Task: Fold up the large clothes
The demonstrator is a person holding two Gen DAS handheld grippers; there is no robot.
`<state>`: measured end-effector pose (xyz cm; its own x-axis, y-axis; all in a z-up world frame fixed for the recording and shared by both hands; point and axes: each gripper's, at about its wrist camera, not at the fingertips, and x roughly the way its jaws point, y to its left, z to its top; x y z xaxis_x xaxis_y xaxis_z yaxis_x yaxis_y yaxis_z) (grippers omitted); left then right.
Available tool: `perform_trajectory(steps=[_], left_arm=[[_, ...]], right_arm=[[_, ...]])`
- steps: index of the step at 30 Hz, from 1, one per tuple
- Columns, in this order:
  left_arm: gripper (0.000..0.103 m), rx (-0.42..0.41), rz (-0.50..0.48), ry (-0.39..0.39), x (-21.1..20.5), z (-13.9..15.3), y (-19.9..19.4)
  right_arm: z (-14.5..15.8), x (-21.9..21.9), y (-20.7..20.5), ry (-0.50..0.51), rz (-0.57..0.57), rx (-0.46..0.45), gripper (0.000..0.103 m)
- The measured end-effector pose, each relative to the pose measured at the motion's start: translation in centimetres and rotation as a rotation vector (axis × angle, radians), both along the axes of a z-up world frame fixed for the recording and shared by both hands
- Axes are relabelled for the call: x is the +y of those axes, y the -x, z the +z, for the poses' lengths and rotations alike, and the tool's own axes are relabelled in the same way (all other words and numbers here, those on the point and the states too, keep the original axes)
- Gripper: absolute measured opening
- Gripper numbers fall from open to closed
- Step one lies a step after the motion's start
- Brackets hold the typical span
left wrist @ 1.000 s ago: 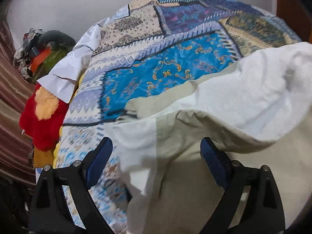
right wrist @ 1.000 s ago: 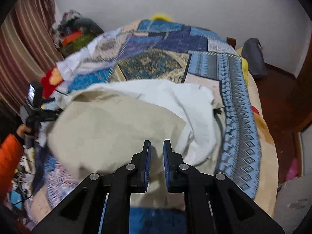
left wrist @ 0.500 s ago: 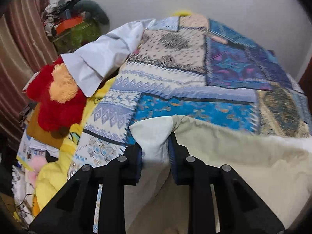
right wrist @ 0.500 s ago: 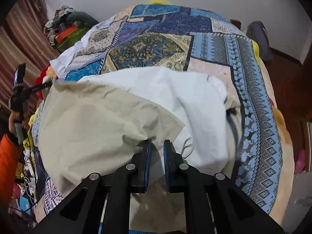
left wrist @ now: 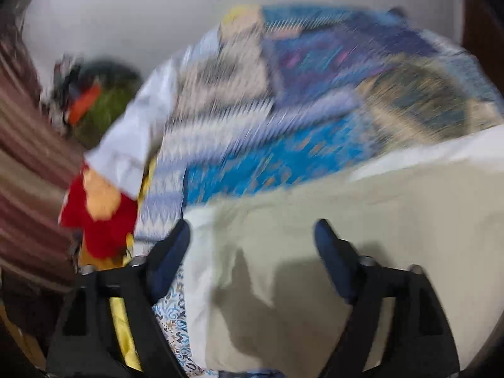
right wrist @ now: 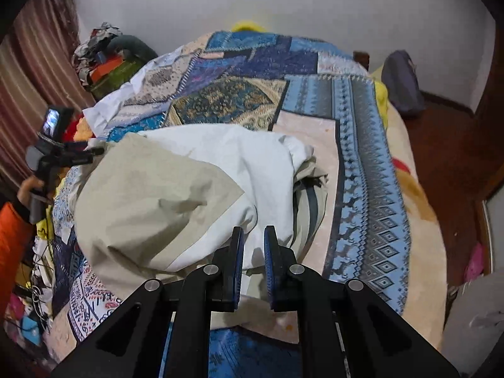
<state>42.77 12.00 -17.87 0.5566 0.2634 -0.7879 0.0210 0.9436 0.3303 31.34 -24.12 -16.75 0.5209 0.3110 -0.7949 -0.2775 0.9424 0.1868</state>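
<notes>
A large beige and white garment (right wrist: 176, 201) lies bunched on the patchwork bedspread (right wrist: 362, 157). In the blurred left wrist view the garment (left wrist: 362, 236) fills the lower right. My left gripper (left wrist: 252, 236) is open, its fingers apart over the garment's left edge and holding nothing. My right gripper (right wrist: 253, 236) is nearly closed with a narrow gap, its blue pads (right wrist: 237, 252) at the garment's near white edge; no cloth shows pinched between them. The left gripper also shows in the right wrist view (right wrist: 94, 151), at the garment's far left corner.
A red and orange plush toy (left wrist: 97, 220) and a white cloth (left wrist: 132, 145) lie at the bed's left edge. Striped curtains (right wrist: 28, 72) hang on the left. A cluttered pile (right wrist: 107, 60) sits in the back corner. A dark bag (right wrist: 401, 82) rests by the right wall.
My left gripper had closed on the garment's edge half a second ago and has now opened and let it go, swinging fast. My right gripper has drawn back a little from the beige flap.
</notes>
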Motion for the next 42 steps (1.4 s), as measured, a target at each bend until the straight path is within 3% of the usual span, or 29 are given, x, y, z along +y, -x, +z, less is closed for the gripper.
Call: perform_trajectory(steps=[4, 7, 11, 14, 18, 24, 26, 28, 30, 32, 35, 38, 39, 42], left_arm=[[0.099, -0.019, -0.163, 0.142, -6.0, 2.7, 1.0], [0.099, 0.057, -0.243, 0.205, -11.0, 0.7, 0.5], [0.099, 0.2, -0.236, 0.104, -15.5, -5.9, -0.7], [0.102, 0.174, -0.232, 0.122, -15.4, -7.0, -0.4], [0.103, 0.186, -0.184, 0.161, -14.5, -7.5, -0.3], [0.103, 0.185, -0.171, 0.173, -14.0, -8.0, -0.6], [0.103, 0.204, -0.162, 0.181, -13.8, -7.4, -0.6], [0.096, 0.207, -0.158, 0.196, -13.3, -6.4, -0.5], [0.096, 0.187, -0.174, 0.243, -13.0, -4.9, 0.0], [0.096, 0.151, -0.188, 0.252, -12.8, -3.5, 0.6], [0.096, 0.101, -0.192, 0.24, -12.6, -2.3, 1.9], [0.096, 0.078, -0.188, 0.288, -11.4, -1.7, 3.5], [0.096, 0.076, -0.186, 0.298, -10.8, -1.7, 3.8], [0.096, 0.065, -0.156, 0.301, -8.7, -2.0, 4.8]], right_arm=[[-0.4, 0.9, -0.4, -0.018, 0.016, -0.025, 0.008], [-2.7, 2.3, -2.2, 0.003, 0.026, 0.025, 0.008], [-5.6, 3.5, -3.2, 0.122, 0.021, 0.025, 0.008], [-5.8, 4.3, -2.6, 0.282, 0.052, -0.04, 0.008], [-6.3, 4.2, -1.7, 0.356, 0.103, -0.085, 0.008], [-6.0, 1.7, -2.6, 0.218, 0.07, -0.008, 0.008], [-5.4, 0.5, -2.9, 0.121, 0.054, 0.048, 0.008], [-4.5, -1.2, -2.6, -0.02, 0.034, 0.106, 0.008], [-3.6, -2.8, -2.2, -0.202, 0.029, 0.15, 0.008], [-3.0, -3.9, -1.8, -0.303, -0.016, 0.171, 0.008], [-2.3, -4.0, -2.0, -0.362, -0.044, 0.187, 0.008], [-1.9, -2.8, -2.5, -0.414, -0.035, 0.18, 0.008], [-2.0, -2.3, -2.7, -0.402, -0.032, 0.187, 0.008], [-4.1, 0.5, -4.4, -0.183, -0.041, 0.215, 0.008]])
